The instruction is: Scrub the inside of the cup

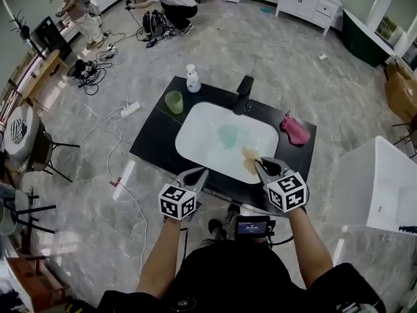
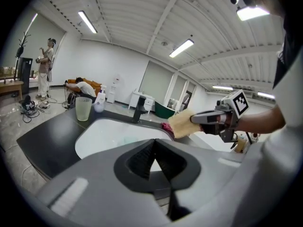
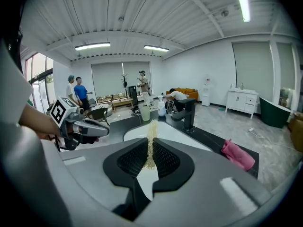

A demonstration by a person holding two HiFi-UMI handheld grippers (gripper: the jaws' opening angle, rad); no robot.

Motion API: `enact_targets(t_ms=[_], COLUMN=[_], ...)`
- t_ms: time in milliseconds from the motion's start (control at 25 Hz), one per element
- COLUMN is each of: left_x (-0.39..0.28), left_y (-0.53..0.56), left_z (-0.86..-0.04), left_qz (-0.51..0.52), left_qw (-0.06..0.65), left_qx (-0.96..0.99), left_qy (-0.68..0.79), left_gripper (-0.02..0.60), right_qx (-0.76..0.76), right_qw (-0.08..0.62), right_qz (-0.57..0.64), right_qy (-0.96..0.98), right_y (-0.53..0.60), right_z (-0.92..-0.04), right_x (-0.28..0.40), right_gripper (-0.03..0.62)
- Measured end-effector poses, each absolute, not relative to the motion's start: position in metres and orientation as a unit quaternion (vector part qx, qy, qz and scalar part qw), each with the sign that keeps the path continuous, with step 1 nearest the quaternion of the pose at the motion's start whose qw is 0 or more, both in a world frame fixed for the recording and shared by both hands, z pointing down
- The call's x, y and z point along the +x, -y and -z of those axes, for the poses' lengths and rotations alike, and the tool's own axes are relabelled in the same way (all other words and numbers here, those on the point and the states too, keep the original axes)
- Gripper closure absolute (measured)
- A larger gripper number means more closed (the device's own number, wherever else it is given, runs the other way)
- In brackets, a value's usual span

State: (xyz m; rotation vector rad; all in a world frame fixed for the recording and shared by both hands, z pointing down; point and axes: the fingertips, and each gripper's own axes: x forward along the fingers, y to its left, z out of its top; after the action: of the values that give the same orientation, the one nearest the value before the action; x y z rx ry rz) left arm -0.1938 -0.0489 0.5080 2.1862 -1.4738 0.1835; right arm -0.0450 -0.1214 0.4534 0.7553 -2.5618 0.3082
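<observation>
Both forearms reach up from the bottom of the head view, with the grippers side by side at the near rim of the white sink (image 1: 195,135). The left gripper (image 1: 199,173) is closed on nothing. The right gripper (image 1: 259,164) pinches a yellow pad (image 1: 249,158). The pale cup (image 1: 228,135) sits in the basin, mid-frame. The right gripper view shows the pad edge-on between its jaws, while the left gripper view shows its flat face.
</observation>
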Motion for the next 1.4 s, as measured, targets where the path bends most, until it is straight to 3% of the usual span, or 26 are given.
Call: enact_targets(t_ms=[440, 840, 1000, 1400], left_x=[-0.217, -0.195, -0.187, -0.2], left_y=[0.118, 0.187, 0.198, 0.227], left_z=[-0.516, -0.509, -0.518, -0.536], left_qz=[-0.093, -0.124, -0.169, -0.167], left_qw=[0.257, 0.25, 0.243, 0.258], left_qx=[0.8, 0.819, 0.827, 0.85], left_qy=[0.534, 0.502, 0.477, 0.429], left_gripper=[0.581, 0.581, 0.581, 0.581], right_qx=[0.273, 0.264, 0.269, 0.323], right_qw=[0.223, 0.222, 0.227, 0.224], right_qz=[-0.139, -0.155, -0.171, -0.19], right_qy=[0.926, 0.926, 0.92, 0.899], right_y=[0.182, 0.239, 0.244, 0.258], right_z=[-0.474, -0.477, -0.483, -0.496], right_x=[-0.065, -0.055, -0.052, -0.059], right_gripper=[0.557, 0.557, 0.557, 0.557])
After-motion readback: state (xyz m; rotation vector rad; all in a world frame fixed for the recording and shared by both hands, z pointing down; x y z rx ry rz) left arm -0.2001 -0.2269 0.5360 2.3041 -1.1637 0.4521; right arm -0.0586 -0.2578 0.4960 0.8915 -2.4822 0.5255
